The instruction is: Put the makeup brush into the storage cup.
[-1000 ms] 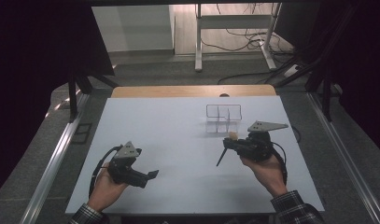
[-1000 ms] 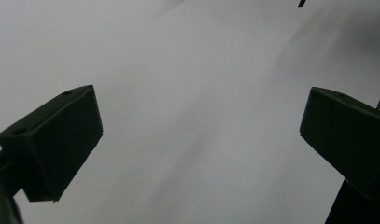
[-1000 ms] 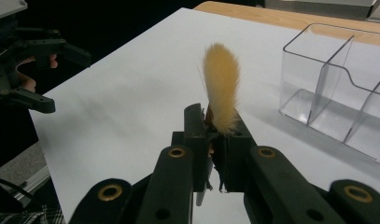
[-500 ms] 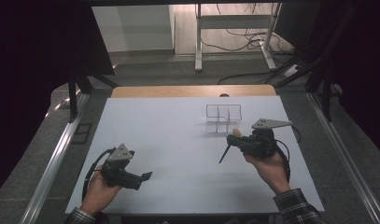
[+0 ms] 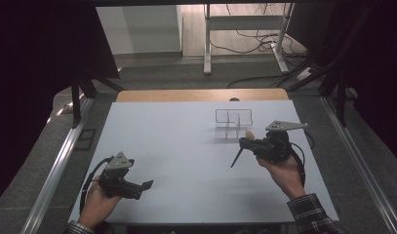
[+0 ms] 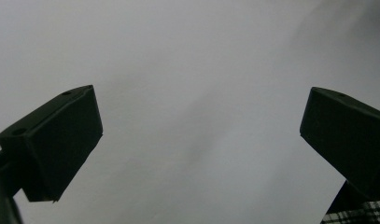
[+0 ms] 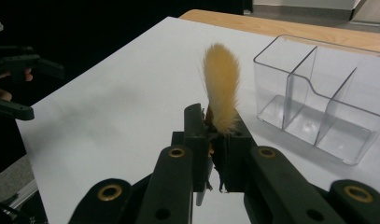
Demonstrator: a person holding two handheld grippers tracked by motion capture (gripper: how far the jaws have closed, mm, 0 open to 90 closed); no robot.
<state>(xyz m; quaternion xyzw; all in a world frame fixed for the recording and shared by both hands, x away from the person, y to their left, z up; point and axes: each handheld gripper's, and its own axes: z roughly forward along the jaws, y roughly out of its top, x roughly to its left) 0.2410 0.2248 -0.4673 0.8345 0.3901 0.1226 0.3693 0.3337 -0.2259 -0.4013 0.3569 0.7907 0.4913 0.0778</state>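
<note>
White table top (image 5: 186, 146), matte and pale, as the landmark. Along its far edge, a strip of bare wood (image 5: 186, 95) with a small notch near the middle. Just beside its left edge, a long metal rail (image 5: 54, 170); just beside its right edge, a matching rail (image 5: 362, 165). Between the left rail and the table top, a small dark square plate (image 5: 87, 136). Beyond the far edge, grey floor (image 5: 157, 73), then a white desk frame (image 5: 245, 22) with loose cables (image 5: 249, 39) beneath and behind it. Far left of the table top, a black curtain (image 5: 40, 58); far right, another (image 5: 376, 73). Well beyond, left of the desk frame, a white wall panel (image 5: 137, 29).
</note>
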